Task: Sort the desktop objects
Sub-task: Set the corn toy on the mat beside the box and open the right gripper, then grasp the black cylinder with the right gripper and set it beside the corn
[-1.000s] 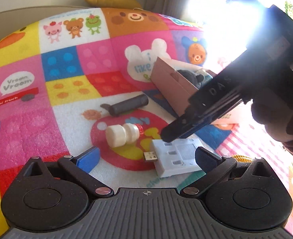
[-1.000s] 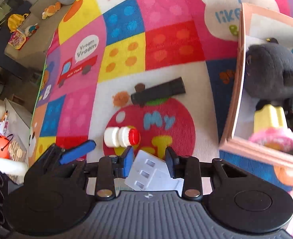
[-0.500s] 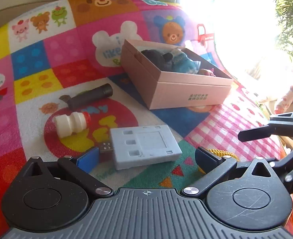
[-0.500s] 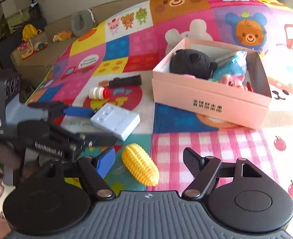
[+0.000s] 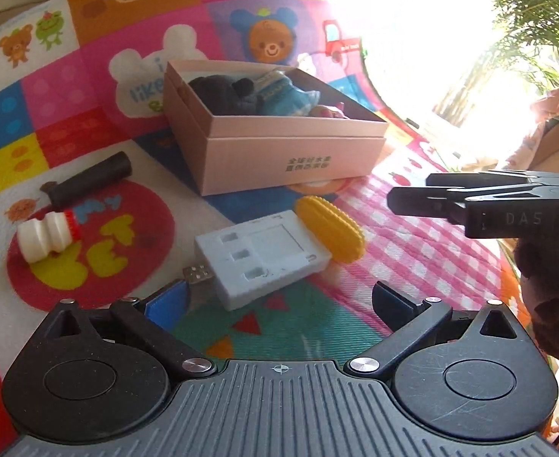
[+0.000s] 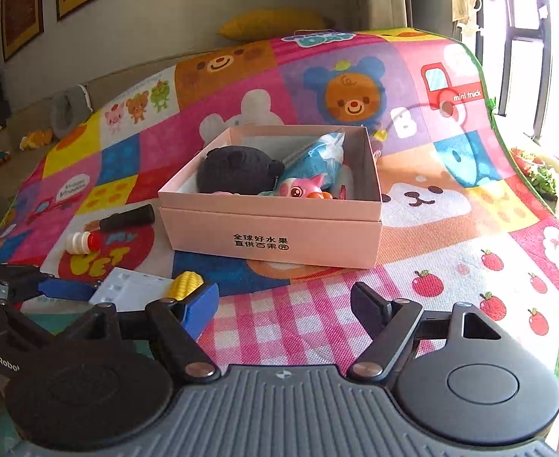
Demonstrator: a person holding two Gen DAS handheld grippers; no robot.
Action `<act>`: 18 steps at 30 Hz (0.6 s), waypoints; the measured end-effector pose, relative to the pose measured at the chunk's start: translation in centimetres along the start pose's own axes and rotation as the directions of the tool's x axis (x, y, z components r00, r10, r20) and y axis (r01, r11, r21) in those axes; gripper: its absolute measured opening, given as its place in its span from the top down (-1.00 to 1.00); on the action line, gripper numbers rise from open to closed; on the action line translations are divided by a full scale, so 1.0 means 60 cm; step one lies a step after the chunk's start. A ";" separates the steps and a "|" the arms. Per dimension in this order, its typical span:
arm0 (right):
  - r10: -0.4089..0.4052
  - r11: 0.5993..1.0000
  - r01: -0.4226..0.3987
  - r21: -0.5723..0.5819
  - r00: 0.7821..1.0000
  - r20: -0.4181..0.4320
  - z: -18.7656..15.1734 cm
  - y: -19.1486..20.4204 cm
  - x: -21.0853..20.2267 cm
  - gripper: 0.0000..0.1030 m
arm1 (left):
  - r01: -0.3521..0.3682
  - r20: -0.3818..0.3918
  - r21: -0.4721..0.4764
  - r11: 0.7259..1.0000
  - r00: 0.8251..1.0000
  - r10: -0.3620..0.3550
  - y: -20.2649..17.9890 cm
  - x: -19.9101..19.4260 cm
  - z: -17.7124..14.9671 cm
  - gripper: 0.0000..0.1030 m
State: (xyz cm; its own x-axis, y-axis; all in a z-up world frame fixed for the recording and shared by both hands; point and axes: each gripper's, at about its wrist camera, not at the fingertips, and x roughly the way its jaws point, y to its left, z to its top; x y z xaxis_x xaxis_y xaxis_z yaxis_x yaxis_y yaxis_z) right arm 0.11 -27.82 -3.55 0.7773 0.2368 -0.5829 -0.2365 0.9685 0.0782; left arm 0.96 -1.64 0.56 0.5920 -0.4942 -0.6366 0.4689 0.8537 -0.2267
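Card reader next, left claw nearer

Your left claw, spread and empty, faces the white card reader lying crosswise; your right claw is opening, empty.

pink box: stood open on the patterned mat, holding a black plush, a blue packet and a pink toy.
white adapter: lay flat in front of the box, USB plug toward the camera.
yellow corn: touched the adapter's far end.
small bottle: white, red-capped, on its side.
black cylinder: lay just beyond the bottle.
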 end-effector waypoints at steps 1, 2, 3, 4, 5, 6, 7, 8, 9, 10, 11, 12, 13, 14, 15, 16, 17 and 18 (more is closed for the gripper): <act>0.004 1.000 -0.004 0.003 1.000 -0.002 -0.002 0.000 -0.001 -0.57 | 0.009 -0.001 0.010 1.000 1.000 -0.009 -0.007 0.001 -0.001 -1.00; 0.003 1.000 -0.003 0.003 1.000 -0.007 -0.006 -0.001 0.000 -0.58 | 0.006 0.000 0.021 1.000 1.000 -0.006 -0.012 0.001 -0.002 -1.00; -0.001 1.000 0.001 0.003 1.000 -0.014 -0.009 0.000 0.001 -0.58 | -0.005 0.001 0.025 1.000 1.000 0.005 -0.013 0.001 -0.002 -1.00; 0.001 1.000 -0.001 0.004 1.000 -0.024 -0.013 0.000 0.004 -0.58 | -0.022 0.001 0.023 1.000 1.000 0.022 -0.011 -0.001 -0.002 -1.00; 0.009 1.000 -0.009 0.002 0.999 -0.034 -0.018 0.001 0.006 -0.58 | -0.045 0.000 0.015 0.999 0.999 0.045 -0.005 -0.004 -0.002 -1.00; 0.016 1.000 -0.016 0.000 0.999 -0.042 -0.024 0.004 0.007 -0.58 | -0.071 0.001 0.001 0.997 0.997 0.071 0.002 -0.007 -0.001 -1.00; 0.025 1.000 -0.026 -0.008 0.999 -0.048 -0.029 0.008 0.008 -0.57 | -0.095 0.003 -0.014 0.995 0.995 0.095 0.012 -0.011 -0.001 -1.00; 0.031 0.999 -0.032 -0.020 0.998 -0.054 -0.033 0.012 0.010 -0.51 | -0.121 0.005 -0.030 0.992 0.993 0.121 0.022 -0.016 -0.002 -1.00; 0.030 0.999 -0.032 -0.037 0.998 -0.059 -0.036 0.019 0.012 -0.45 | -0.147 0.007 -0.047 0.988 0.989 0.148 0.033 -0.021 -0.002 -1.00; 0.028 0.998 -0.031 -0.050 0.998 -0.064 -0.039 0.024 0.015 -0.31 | -0.172 0.010 -0.066 0.983 0.985 0.173 0.043 -0.027 -0.003 -1.00; 0.023 0.998 -0.027 -0.060 0.997 -0.070 -0.040 0.027 0.019 -0.20 | -0.192 0.012 -0.086 0.978 0.981 0.193 0.052 -0.032 -0.004 -1.00; 0.016 0.998 -0.021 -0.061 0.997 -0.073 -0.040 0.028 0.024 -0.16 | -0.206 0.013 -0.107 0.973 0.978 0.209 0.061 -0.036 -0.005 -1.00; 0.007 0.998 -0.012 -0.057 0.997 -0.077 -0.038 0.026 0.032 -0.03 | -0.219 0.014 -0.128 0.967 0.975 0.223 0.070 -0.040 -0.006 -1.00; -0.003 0.999 -0.001 -0.049 0.996 -0.084 -0.036 0.024 0.039 0.15 | -0.229 0.017 -0.146 0.962 0.972 0.234 0.077 -0.043 -0.006 -1.00; -0.013 0.999 0.009 -0.043 0.996 -0.092 -0.032 0.021 0.047 0.23 | -0.236 0.020 -0.158 0.959 0.970 0.243 0.083 -0.045 -0.006 -1.00; -0.021 0.999 0.017 -0.037 0.995 -0.101 -0.027 0.018 0.056 0.30 | -0.242 0.023 -0.167 0.956 0.968 0.250 0.088 -0.046 -0.005 -1.00; -0.026 0.999 0.023 -0.029 0.995 -0.101 -0.023 0.015 0.063 0.30 | -0.247 0.026 -0.174 0.953 0.966 0.256 0.092 -0.047 -0.003 -1.00; -0.019 1.000 0.017 -0.023 0.995 -0.099 -0.017 0.014 0.066 0.30 | -0.253 0.030 -0.179 0.951 0.965 0.262 0.095 -0.047 -0.001 -1.00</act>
State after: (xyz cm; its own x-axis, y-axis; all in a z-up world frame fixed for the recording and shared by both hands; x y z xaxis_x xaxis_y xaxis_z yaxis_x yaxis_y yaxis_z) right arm 2.40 -26.15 -6.66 0.7200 0.2092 -0.6616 -0.2366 0.9704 0.0494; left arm 1.91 4.66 1.02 0.7136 -0.2581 -0.6513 0.1792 0.9660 -0.1864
